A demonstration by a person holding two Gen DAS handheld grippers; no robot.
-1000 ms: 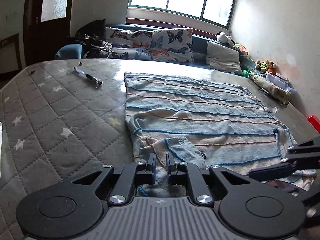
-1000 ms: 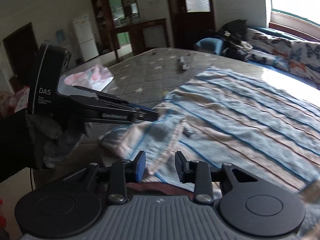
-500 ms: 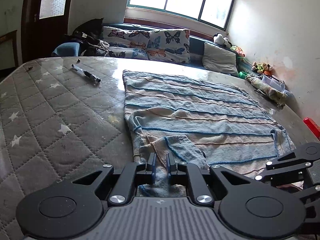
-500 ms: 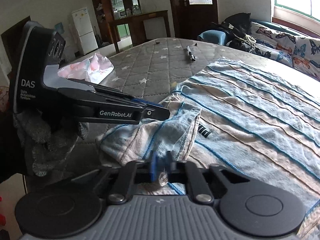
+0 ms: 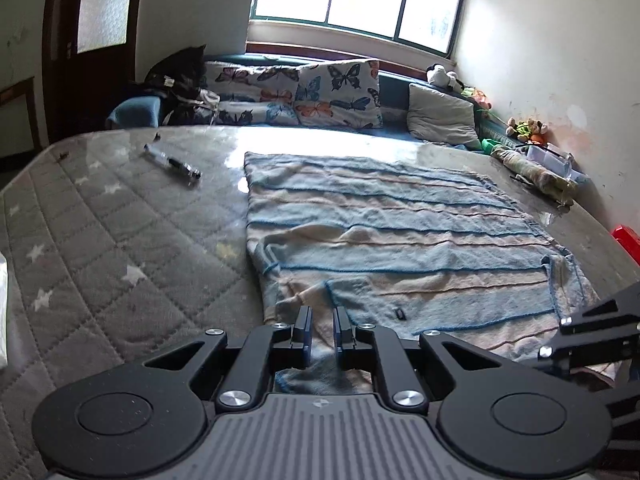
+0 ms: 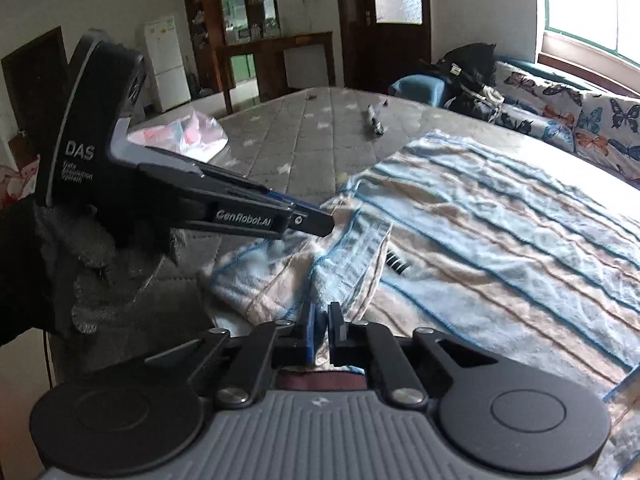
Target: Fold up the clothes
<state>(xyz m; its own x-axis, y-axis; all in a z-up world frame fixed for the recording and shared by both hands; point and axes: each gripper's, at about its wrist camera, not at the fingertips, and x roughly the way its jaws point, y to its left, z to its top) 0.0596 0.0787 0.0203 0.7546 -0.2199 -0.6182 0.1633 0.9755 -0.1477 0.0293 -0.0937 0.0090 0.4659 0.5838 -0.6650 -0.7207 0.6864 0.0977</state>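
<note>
1. Two grippers are closed on one striped towel (image 5: 384, 220), which is spread across the quilted mattress (image 5: 100, 240).
2. Left gripper (image 5: 320, 330): near towel corner is pinched between narrow-set jaws.
3. Right gripper (image 6: 322, 330): a bunched fold of the near edge is clamped.
4. A pen-like item (image 5: 172, 162) is seen on the mattress, well apart from the towel.
</note>
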